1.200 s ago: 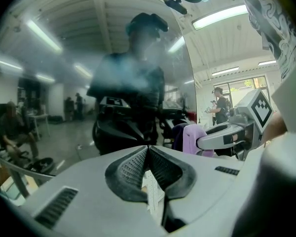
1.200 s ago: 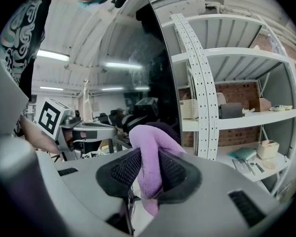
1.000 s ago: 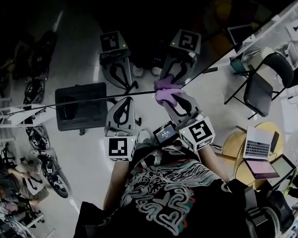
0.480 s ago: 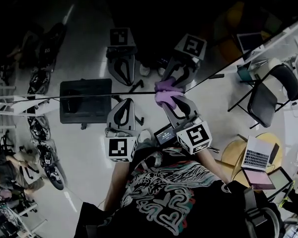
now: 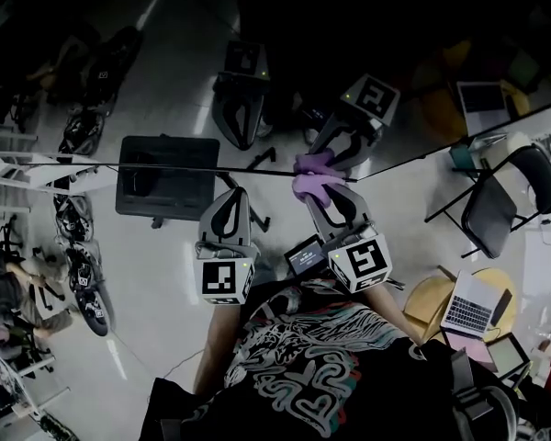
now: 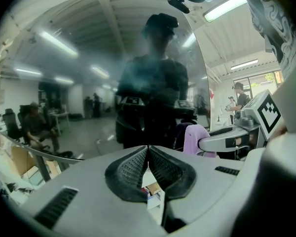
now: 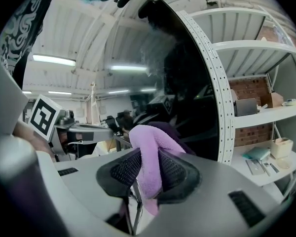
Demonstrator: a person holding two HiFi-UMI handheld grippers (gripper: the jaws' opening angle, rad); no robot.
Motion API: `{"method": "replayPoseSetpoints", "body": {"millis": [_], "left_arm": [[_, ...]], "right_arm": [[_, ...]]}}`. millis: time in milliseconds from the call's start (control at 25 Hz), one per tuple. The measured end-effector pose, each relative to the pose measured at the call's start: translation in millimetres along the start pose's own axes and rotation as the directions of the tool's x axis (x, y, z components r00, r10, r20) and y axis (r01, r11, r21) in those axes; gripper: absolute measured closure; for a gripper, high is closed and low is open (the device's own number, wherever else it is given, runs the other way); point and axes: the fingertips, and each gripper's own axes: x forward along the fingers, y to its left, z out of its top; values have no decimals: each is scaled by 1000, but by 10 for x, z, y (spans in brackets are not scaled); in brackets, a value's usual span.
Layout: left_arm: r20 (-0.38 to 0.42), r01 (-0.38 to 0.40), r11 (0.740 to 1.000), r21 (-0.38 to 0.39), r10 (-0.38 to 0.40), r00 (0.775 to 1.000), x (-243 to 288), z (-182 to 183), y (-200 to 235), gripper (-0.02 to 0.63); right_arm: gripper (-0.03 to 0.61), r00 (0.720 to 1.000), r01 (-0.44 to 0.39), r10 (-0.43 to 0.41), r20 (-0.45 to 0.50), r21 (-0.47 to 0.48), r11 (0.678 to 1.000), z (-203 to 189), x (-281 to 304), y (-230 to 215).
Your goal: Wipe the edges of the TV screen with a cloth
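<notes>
Jaws of the right gripper (image 7: 147, 174) clamp a purple cloth (image 7: 153, 139), its fold poking forward against the screen (image 7: 187, 83) edge. The left gripper (image 6: 148, 154) is closed, empty. The cloth looks soft, light and limp; a mid-fold pinch suits it. That edge runs left-right in the head view.

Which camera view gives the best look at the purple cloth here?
The right gripper view: the purple cloth sits large at the centre, pinched between the jaws of the right gripper. The head view shows it as a small purple wad at that gripper's tip. The left gripper view catches only a strip at the right.
</notes>
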Motion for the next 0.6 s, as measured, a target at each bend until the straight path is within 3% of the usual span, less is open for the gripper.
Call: {"method": "replayPoseSetpoints", "body": {"millis": [600], "left_arm": [[25,-47,999,-26,47,999,-47,-14,49,594]], "right_arm": [[454,1000,-19,19,-14,10,1000,-44,38,-9]]}}
